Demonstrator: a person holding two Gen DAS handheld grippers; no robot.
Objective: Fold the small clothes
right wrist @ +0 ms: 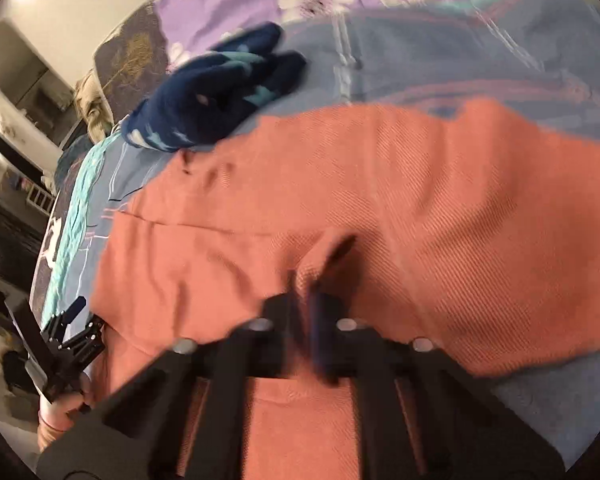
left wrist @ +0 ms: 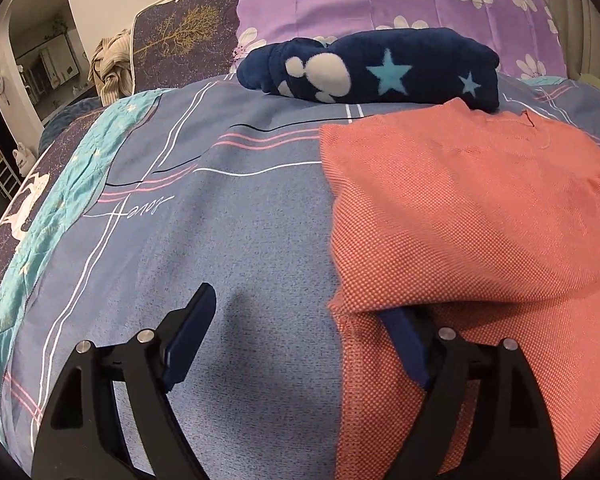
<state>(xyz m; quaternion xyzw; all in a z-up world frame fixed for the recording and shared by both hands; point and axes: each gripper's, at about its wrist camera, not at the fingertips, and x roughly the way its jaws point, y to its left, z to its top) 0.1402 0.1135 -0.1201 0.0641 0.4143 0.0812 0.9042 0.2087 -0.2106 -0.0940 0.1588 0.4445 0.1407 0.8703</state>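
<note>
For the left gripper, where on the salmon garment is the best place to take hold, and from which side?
Grip the salmon garment at its near left folded edge, where the fabric lifts off the bedspread. Come in low from the bare bedspread side: the left gripper stands open, one finger already under that fold.

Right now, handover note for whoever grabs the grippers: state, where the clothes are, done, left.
Left gripper: open, one finger slid under the edge of the coral garment, gripping nothing.
Right gripper: shut on a pinch of that garment near its middle; the view is blurred.
Coral garment lies partly folded on the blue bedspread.
Navy star-print piece sits bundled by the purple pillow, looks done.
Left: finish the coral fold, flatten it.
</note>
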